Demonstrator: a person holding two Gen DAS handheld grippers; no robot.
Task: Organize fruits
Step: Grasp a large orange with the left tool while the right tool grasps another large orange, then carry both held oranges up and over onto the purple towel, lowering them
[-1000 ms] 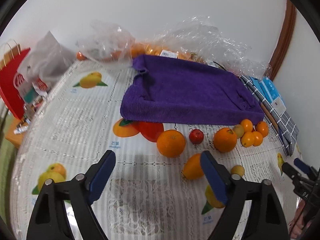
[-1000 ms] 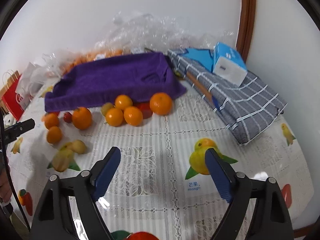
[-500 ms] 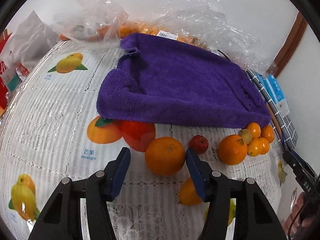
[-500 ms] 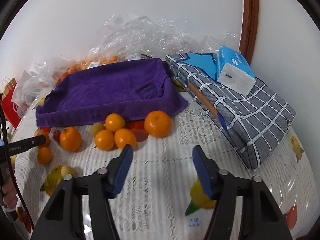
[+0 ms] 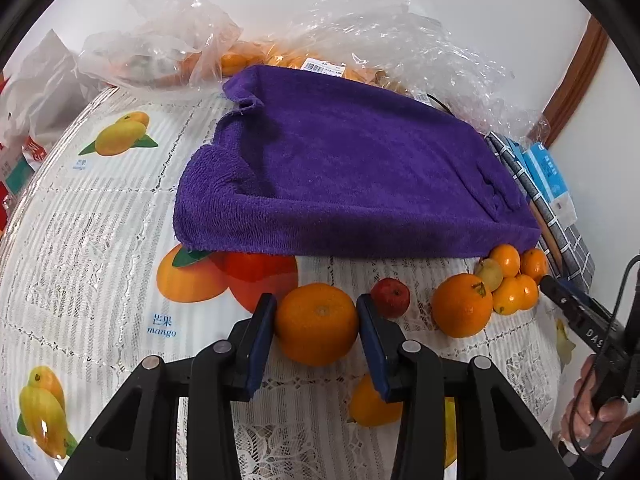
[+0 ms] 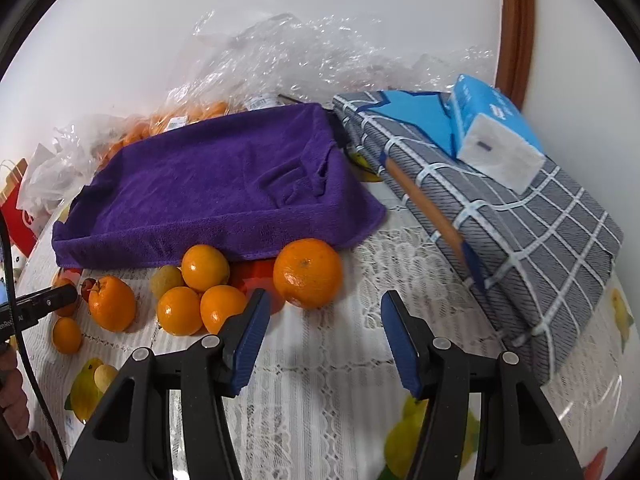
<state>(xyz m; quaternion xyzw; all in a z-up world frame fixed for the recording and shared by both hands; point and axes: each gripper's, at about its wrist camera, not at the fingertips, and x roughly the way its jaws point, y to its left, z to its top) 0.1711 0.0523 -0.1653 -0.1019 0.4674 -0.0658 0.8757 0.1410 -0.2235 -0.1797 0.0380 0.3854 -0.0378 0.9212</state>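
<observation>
A: Left wrist view: a big orange [image 5: 316,323] sits on the surface [image 5: 80,220] right between the blue pads of the left hand-held gripper [image 5: 316,344]. The jaws are closing, and both pads look to be against the fruit's sides, pinching it.

B: And just around it?

A: A small red fruit [image 5: 391,297] lies just behind the right pad. Further right there is a second orange [image 5: 462,310], then a cluster of small oranges [image 5: 516,280] with one yellowish fruit [image 5: 490,274] among them. Another orange fruit [image 5: 374,402] lies partly hidden under the gripper's right finger.

B: What does the right wrist view give?

A: The right hand-held gripper [image 6: 322,336] is spread, with nothing between its pads. A large orange [image 6: 308,272] rests just ahead of it, apart from both pads. The small oranges [image 6: 200,292] are to its left.

B: And behind the fruit?

A: A purple towel [image 5: 340,176], draped over something box-shaped, lies just behind the row of fruit. Clear plastic bags [image 5: 168,56] with more oranges inside are against the wall. On the right edge is a folded grey checked cloth [image 6: 520,232] with a blue tissue pack [image 6: 492,132] on top. The surface has a lacy cover printed with mangoes.
</observation>
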